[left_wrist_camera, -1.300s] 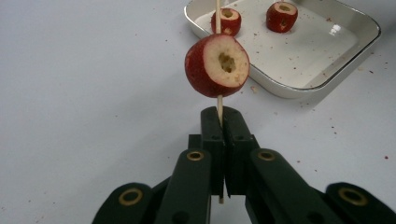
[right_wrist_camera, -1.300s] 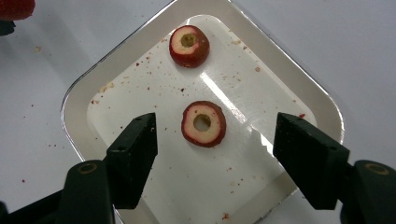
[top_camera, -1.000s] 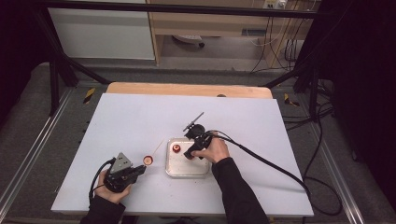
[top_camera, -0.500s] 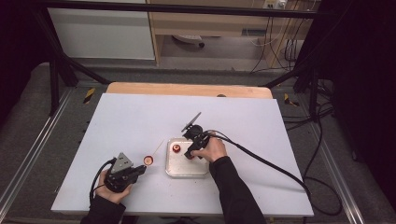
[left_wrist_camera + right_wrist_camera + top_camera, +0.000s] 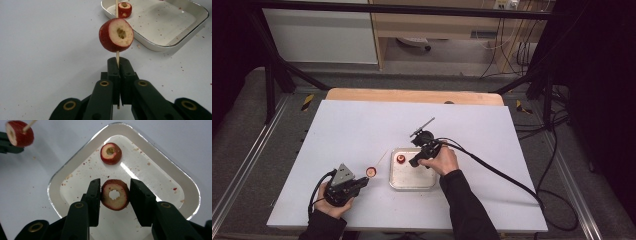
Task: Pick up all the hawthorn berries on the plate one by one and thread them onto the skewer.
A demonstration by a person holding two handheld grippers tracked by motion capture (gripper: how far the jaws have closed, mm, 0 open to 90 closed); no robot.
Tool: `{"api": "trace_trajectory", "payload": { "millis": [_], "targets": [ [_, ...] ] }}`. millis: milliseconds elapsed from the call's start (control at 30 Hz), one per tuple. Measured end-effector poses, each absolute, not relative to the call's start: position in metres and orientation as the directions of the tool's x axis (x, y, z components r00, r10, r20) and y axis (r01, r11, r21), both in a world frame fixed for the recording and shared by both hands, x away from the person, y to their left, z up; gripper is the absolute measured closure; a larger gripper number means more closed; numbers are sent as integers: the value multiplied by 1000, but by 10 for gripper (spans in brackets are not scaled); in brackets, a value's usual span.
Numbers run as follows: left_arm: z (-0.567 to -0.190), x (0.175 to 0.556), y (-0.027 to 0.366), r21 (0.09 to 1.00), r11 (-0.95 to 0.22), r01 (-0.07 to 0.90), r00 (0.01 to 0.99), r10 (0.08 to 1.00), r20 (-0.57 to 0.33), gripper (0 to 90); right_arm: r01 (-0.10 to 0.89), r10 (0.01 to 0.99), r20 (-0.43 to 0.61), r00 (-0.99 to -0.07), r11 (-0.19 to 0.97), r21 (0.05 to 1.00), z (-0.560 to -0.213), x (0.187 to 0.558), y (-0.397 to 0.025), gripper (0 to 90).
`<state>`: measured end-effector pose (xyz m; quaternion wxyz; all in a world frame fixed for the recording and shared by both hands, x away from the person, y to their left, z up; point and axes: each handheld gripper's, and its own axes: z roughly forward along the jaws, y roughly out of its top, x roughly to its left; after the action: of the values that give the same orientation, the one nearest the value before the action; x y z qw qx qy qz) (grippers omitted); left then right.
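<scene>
Skewer (image 5: 117,53), tip cut off, clamped in left tongs (image 5: 117,65); right tongs (image 5: 115,195) bracket cored slice (image 5: 115,194), contact unclear.

White bench (image 5: 362,125) with wooden far edge (image 5: 412,95); beyond, grey floor (image 5: 452,65), pale cabinet (image 5: 319,35), tangled cables (image 5: 517,50).

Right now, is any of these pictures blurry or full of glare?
High view: evenly lit white table, dark room edges, small things soft. Left gripper view: fruit slice on the skewer is sharp, tray farther off slightly soft. Right gripper view: bright glare streak on the tray floor, nearby fingers a little blurred.
</scene>
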<state>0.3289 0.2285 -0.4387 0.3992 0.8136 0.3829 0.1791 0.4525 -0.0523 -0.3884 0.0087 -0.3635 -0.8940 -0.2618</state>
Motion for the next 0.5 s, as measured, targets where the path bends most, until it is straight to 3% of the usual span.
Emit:
{"api": "trace_trajectory", "payload": {
  "millis": [500],
  "targets": [
    [-437,327,222,795,-381,471,645,764,-16,881,662,639,379,-670,284,693,-387,427,-89,623]
  ]
}}
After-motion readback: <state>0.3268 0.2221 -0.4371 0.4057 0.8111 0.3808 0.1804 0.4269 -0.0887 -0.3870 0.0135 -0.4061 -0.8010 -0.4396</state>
